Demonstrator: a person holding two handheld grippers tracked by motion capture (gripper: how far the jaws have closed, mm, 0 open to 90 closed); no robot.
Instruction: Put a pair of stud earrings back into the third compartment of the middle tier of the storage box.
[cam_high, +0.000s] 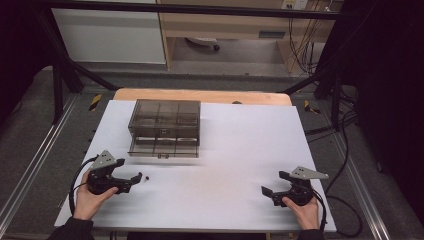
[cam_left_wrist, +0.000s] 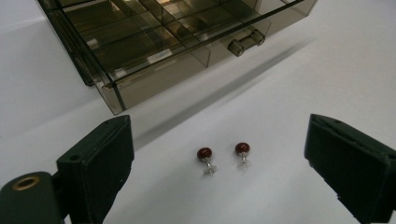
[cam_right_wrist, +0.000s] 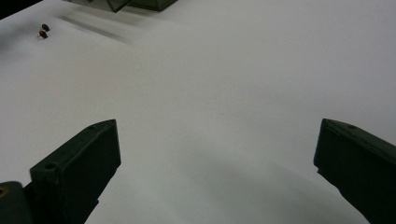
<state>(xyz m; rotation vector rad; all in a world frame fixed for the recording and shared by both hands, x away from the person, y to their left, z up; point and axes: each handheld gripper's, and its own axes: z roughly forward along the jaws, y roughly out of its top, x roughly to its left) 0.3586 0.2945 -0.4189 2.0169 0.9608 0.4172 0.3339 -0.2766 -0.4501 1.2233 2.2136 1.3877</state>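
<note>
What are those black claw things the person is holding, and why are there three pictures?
They are hand-held grippers, a bit like big tongs with two jaws. A person holds one in each hand: the left gripper and the right gripper. Both are open and hold nothing.

One picture comes from a camera high above the white table, looking down. The other two come from little cameras that ride on each gripper, so the black jaws stick up from the bottom of those pictures.

On the table stands a smoky see-through drawer box with its bottom drawer pulled out; you can see small compartments inside. Just in front of the left gripper lie two tiny earrings with dark red balls and silver posts. They lie side by side, between the open jaws but not touched.
</note>
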